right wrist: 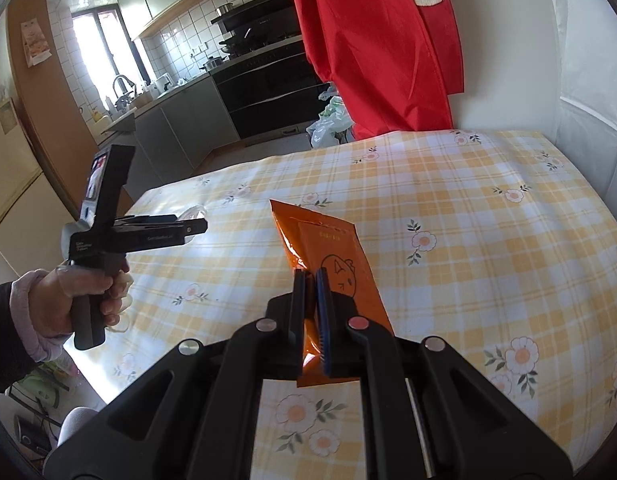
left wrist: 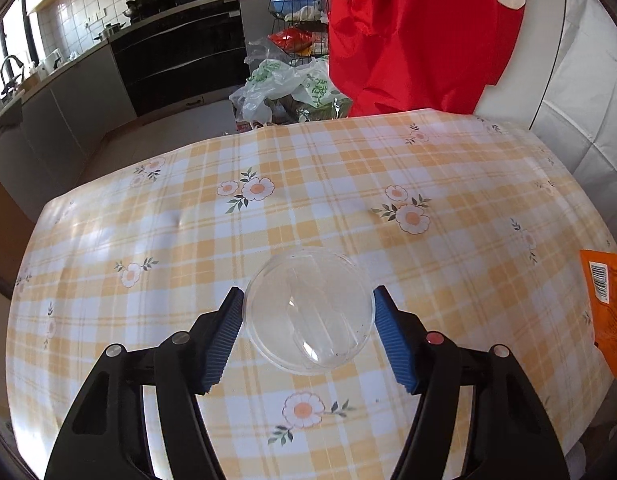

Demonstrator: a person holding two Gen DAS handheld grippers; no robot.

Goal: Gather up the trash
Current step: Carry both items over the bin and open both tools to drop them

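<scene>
The right claw (right wrist: 310, 276) is clamped on the near end of an orange snack packet (right wrist: 328, 248), which stretches away above the yellow checked, flowered cloth of the surface (right wrist: 468, 208). At the surface's left edge a hand (right wrist: 74, 300) grips the handle of the left claw (right wrist: 196, 226), seen side-on, with a clear plastic lid (right wrist: 192, 213) at its tip. A red garment (right wrist: 372, 40) hangs beyond the far edge, with plastic bags (right wrist: 328, 124) on the floor beside it.
</scene>
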